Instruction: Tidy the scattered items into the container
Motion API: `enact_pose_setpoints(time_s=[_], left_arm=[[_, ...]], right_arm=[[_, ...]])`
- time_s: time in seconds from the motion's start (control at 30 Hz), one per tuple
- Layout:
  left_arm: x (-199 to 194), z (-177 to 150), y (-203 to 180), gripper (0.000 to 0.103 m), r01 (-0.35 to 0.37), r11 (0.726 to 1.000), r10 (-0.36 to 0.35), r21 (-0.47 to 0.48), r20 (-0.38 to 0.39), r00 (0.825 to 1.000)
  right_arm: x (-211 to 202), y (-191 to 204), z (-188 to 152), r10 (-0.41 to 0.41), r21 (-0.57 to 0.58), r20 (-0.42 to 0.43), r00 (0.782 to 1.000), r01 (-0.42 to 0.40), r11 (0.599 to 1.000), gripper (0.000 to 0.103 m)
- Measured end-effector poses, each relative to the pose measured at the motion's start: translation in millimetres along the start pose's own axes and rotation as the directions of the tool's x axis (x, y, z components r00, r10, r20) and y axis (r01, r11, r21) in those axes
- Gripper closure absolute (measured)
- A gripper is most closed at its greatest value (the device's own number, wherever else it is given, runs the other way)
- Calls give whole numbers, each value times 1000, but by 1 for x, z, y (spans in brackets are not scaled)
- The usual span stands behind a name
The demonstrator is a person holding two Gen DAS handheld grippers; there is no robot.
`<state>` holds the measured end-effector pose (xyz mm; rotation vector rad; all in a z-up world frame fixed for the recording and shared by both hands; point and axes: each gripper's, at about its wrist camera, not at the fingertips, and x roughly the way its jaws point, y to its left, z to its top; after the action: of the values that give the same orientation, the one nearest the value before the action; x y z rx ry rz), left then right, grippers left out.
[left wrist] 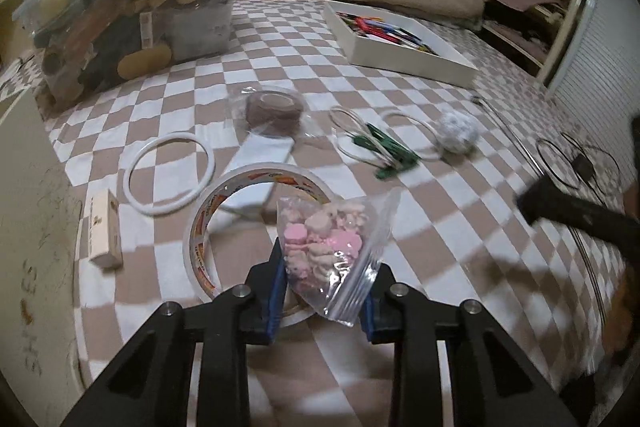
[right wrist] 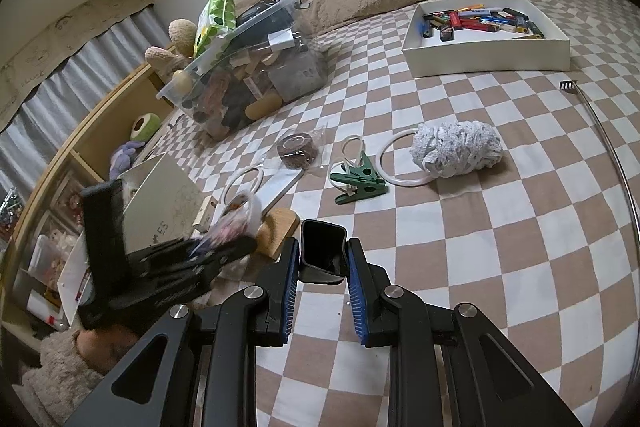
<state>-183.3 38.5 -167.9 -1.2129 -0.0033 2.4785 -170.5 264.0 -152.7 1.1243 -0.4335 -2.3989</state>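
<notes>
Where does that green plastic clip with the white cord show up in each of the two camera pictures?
Left wrist view: the green plastic clip lies right of centre, between the wrapped brown roll and the white yarn ball.
Right wrist view: the clip lies near the middle, left of the yarn ball.
Shared landmark: the white tray of lighters behind it.

A clear, glossy plastic bag (left wrist: 340,255) is crinkling around matt pink pieces. The checkered bedspread (right wrist: 500,247) is showing as soft woven cloth, the yarn ball (right wrist: 456,149) as rough fibre, and the long rod (right wrist: 604,131) is gleaming like polished metal.
</notes>
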Motion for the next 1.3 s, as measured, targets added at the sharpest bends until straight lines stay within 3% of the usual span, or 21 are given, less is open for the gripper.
enact_pose_setpoints(time_s=[0.2,0.4,0.5,0.6,0.67,0.87,1.07,1.3], left_arm=[[-24,-8,-10,71,13,999,-15,40,28,1000],[-23,-14,-9,61,9,1000,-9,28,21,1000],[-24,-19,-7,62,5,1000,-6,22,42,999],[-27,-20,-6,76,23,1000,-23,16,49,999],[-29,-20,-7,77,19,999,-21,30,56,998],[-36,-24,-10,95,0,999,-4,45,78,997],[-60,-25,-5,99,37,999,-37,1,128,991],[-100,-37,-16,101,159,987,-156,0,178,972]], right_arm=[[1,1,-1,-2,-3,-8,1000,2,1000,79],[3,2,-2,-2,-6,-23,1000,2,1000,79],[8,2,-4,-12,-10,-41,999,11,1000,79],[11,3,-5,-18,-15,-54,998,18,1000,79],[13,3,-5,-26,-19,-65,998,25,1000,79],[17,7,-8,-39,-34,-79,996,37,999,79],[17,9,-8,-44,-43,-83,996,41,998,79],[16,14,-10,-53,-49,-85,995,49,998,79]])
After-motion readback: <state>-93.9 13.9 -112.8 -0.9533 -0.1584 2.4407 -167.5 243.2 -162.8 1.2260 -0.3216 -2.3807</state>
